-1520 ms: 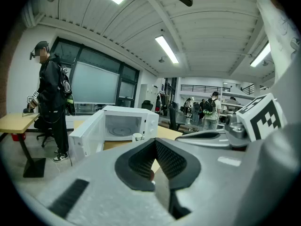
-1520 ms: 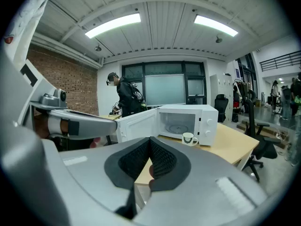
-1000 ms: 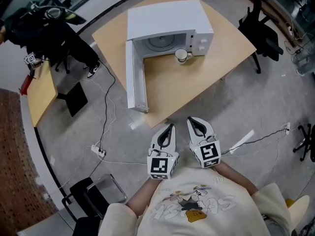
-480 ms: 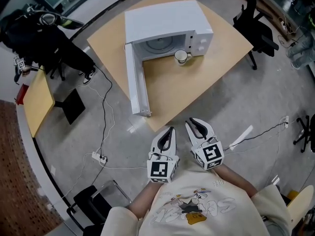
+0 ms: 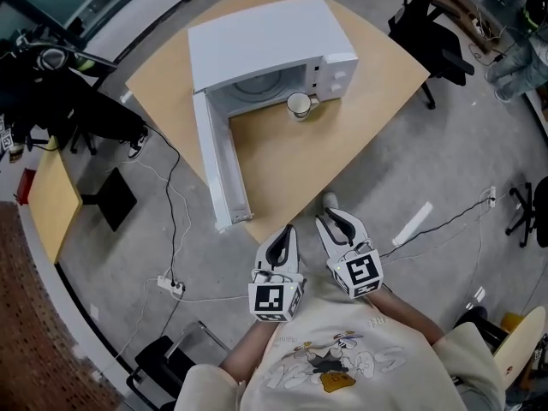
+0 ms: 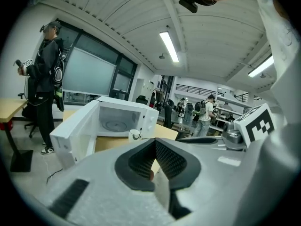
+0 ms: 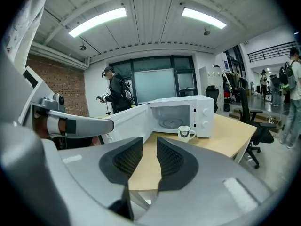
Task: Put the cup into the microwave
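One white cup (image 5: 298, 104), dark mark, side handle, upright on table (image 5: 291, 174) before one open microwave (image 5: 257, 37), well ahead of both jaws, two grippers, left gripper (image 5: 288, 232) closed and empty, right gripper (image 5: 333, 220) just opening slightly, nothing between

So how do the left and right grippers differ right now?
On the grey left gripper the jaws meet at the tips; on the grey right gripper they stand slightly apart, having just been opening. The left gripper is held further back towards the person than the right gripper. Both are empty.
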